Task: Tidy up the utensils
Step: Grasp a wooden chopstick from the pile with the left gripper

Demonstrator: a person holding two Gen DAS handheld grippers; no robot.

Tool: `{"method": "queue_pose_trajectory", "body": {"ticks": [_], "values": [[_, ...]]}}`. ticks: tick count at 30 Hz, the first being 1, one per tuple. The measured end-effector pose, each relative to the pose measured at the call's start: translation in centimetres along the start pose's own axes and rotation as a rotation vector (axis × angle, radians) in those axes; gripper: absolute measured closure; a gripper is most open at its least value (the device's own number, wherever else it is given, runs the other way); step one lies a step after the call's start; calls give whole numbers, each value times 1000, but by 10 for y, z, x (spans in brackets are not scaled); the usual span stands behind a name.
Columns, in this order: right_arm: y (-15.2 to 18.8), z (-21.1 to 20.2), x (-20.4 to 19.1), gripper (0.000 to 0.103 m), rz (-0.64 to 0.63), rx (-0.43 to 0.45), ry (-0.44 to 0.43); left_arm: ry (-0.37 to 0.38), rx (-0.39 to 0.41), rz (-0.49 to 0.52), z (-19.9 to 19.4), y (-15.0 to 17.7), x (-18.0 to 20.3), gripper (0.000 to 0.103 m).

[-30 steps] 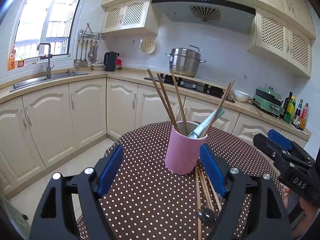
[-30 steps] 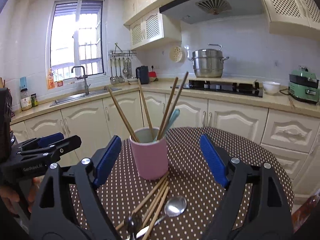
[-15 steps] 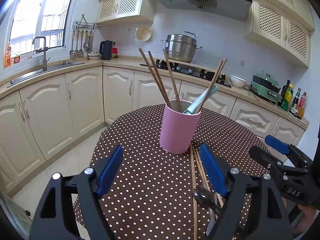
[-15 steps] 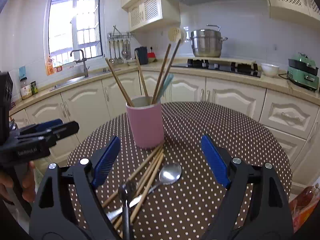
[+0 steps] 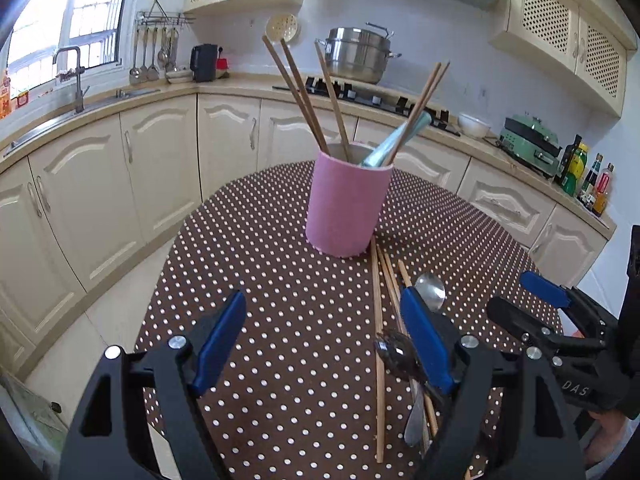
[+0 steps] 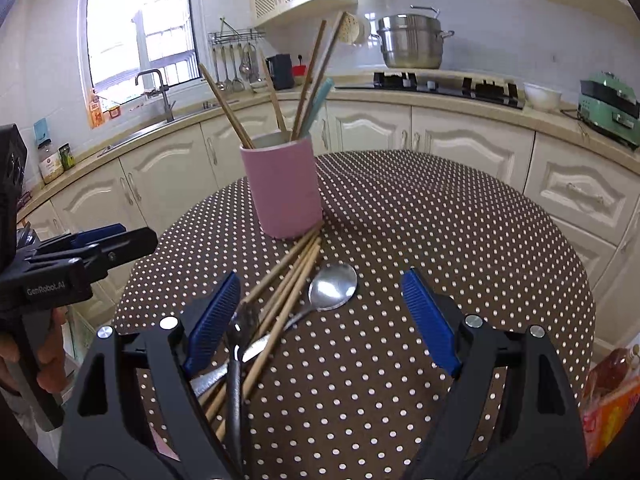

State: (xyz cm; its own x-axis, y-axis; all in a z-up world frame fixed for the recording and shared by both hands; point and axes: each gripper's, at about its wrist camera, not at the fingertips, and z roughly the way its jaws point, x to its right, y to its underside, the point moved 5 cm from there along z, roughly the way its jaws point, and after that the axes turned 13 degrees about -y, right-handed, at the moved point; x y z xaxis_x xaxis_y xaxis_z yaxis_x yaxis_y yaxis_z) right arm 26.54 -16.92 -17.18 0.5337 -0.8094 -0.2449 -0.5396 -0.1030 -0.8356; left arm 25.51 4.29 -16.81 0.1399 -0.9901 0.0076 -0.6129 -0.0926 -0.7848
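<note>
Right wrist view: jaws of right gripper (image 6: 320, 316) and left gripper (image 5: 322, 344) spread, empty; best aimed at silver spoon (image 6: 333, 287), 5 o'clock of pink cup (image 6: 283, 188), clear of loose chopsticks (image 6: 288, 288).

A round desk (image 6: 460, 220) under a brown cloth with white dots bears an upright pink holder (image 6: 285, 190) (chopsticks standing inside), and just in front of it lie loose wooden chopsticks (image 6: 288, 284), a silver spoon (image 6: 333, 287) and a dark utensil (image 6: 236, 360).
</note>
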Motion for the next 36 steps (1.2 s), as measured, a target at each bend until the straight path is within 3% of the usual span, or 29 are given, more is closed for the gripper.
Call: {"method": "queue_pose_trajectory", "body": {"ticks": [8,23,33,36], "values": [[12,-1,12,21,35,-10,9,10,-110,31,19,20,11,25],[23,9,28,21,99,-25,-4,34,-167,4,31,30,18,25],[27,6,39,21,173,-16,-46,150,-299,-88,48,30,16,25],[29,5,43,21,201,-22,-58,146,-316,-81,53,29,19,26]]}}
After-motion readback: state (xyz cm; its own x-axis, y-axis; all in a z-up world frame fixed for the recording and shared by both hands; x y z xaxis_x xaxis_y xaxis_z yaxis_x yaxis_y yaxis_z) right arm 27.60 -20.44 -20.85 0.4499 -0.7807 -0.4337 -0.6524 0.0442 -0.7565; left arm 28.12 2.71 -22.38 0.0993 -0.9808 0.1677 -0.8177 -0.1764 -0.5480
